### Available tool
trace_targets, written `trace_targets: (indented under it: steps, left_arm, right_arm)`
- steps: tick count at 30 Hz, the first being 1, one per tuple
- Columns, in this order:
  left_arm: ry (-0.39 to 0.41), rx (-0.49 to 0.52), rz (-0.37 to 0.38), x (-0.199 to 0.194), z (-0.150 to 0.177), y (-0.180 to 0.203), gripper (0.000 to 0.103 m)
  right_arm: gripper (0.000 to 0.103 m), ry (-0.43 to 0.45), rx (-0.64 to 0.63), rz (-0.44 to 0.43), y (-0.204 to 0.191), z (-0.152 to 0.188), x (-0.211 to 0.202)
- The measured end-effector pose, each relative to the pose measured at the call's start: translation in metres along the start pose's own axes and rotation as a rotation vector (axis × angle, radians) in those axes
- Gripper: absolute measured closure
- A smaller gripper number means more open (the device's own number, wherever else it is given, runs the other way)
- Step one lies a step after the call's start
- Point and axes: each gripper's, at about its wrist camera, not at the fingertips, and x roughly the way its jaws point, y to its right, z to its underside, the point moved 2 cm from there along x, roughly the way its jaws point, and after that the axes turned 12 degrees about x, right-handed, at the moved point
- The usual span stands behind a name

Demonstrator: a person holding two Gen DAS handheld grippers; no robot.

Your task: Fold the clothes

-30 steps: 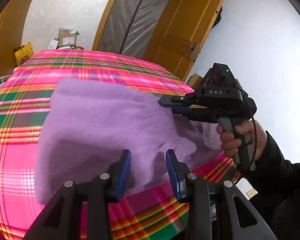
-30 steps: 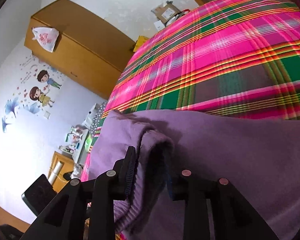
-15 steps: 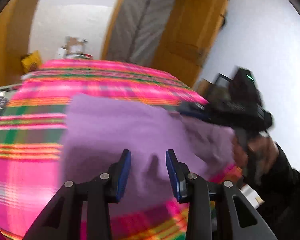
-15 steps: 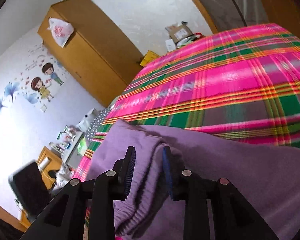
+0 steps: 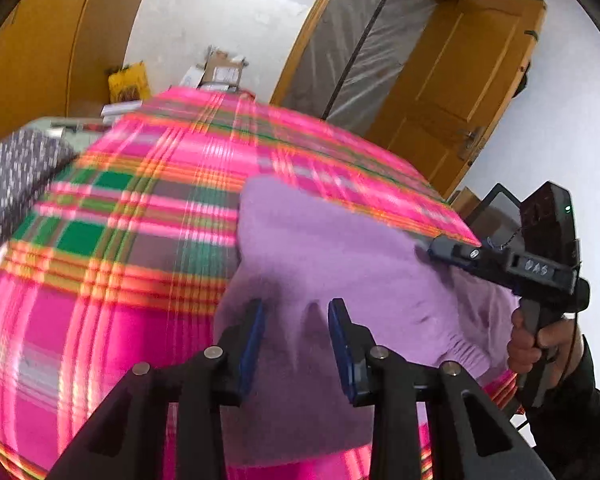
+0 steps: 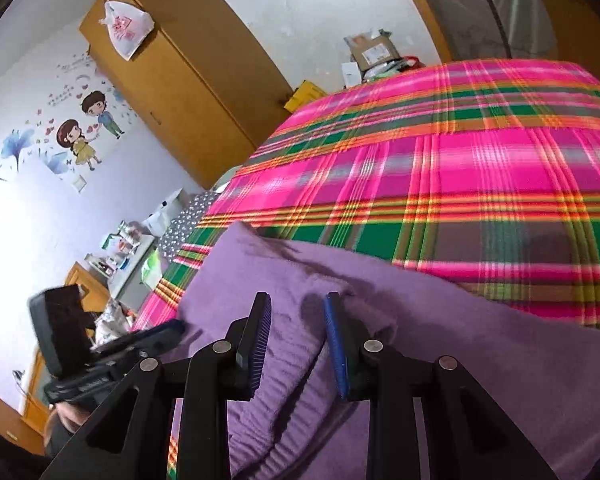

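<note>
From my left wrist view, the plaid blanket (image 5: 132, 264) lies bare from 9 to 12 o'clock, so I could pass there. The purple sweater (image 5: 340, 264) fills the middle. At 3 o'clock the right gripper (image 5: 432, 246) and its hand (image 5: 540, 344) block me. Beyond the far edge at 12, boxes (image 5: 220, 70) and the door (image 5: 468, 80) stand.

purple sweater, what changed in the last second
The purple sweater now sits further right in the left wrist view. The left gripper has swung over it, jaws closing, pads not pressing. The right gripper kept its fold of cloth. The plaid bedspread is unchanged.
</note>
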Motion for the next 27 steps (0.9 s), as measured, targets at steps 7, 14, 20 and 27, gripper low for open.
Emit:
trace_targets:
  steps: [7, 14, 20, 27]
  left_arm:
    - [-0.078, -0.035, -0.017, 0.033, -0.007, -0.015, 0.074]
    - [-0.064, -0.038, -0.012, 0.033, 0.0, -0.023, 0.082]
    - [-0.045, -0.041, -0.012, 0.019, -0.003, -0.022, 0.082]
    - [-0.037, -0.012, -0.013, 0.001, 0.016, -0.009, 0.081]
  right_arm:
    - [0.086, -0.024, -0.082, 0.043, -0.013, -0.003, 0.018]
    - [0.103, -0.08, -0.04, 0.098, 0.004, -0.015, 0.045]
    - [0.095, -0.046, -0.041, 0.061, 0.003, -0.017, 0.026]
    - [0.095, -0.021, -0.145, 0.005, -0.015, 0.015, -0.015]
